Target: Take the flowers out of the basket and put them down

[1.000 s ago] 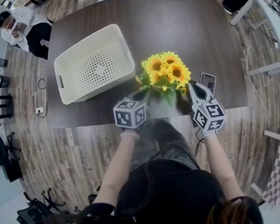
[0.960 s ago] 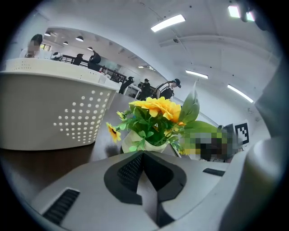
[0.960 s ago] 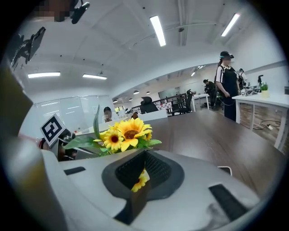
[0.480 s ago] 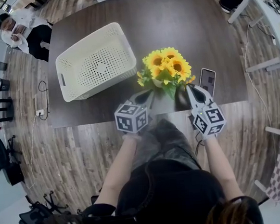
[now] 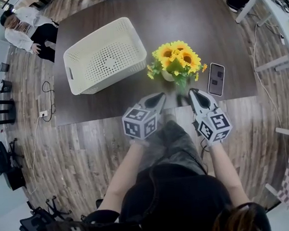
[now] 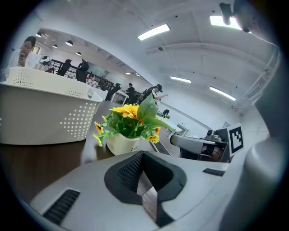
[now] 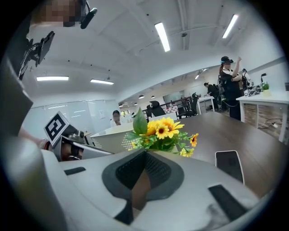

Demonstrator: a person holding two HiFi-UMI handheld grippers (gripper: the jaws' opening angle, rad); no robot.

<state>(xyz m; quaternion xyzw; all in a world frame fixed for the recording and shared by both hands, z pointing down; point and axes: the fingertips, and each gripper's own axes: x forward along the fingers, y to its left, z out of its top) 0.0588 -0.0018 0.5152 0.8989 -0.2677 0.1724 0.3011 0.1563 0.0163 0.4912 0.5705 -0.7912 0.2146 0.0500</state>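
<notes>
A bunch of yellow sunflowers (image 5: 178, 58) in a small white pot (image 5: 167, 76) stands upright on the dark table, to the right of the white perforated basket (image 5: 105, 54). My left gripper (image 5: 161, 94) and right gripper (image 5: 191, 91) hover side by side over the table's near edge, just short of the pot. Both are shut and hold nothing. The left gripper view has the flowers (image 6: 131, 120) straight ahead beyond its shut jaws, the basket (image 6: 45, 113) to their left and the right gripper (image 6: 198, 146) on the right. Seen from the right gripper, the flowers (image 7: 160, 131) stand just ahead.
A dark phone (image 5: 216, 79) lies flat on the table right of the pot, also in the right gripper view as the phone (image 7: 229, 165). A seated person (image 5: 28, 32) is at the far left beyond the table. White desks (image 5: 276, 22) stand at the right.
Both grippers have drawn back from the pot's sides toward the table's near edge and risen a little. The flowers stay standing on the table.
</notes>
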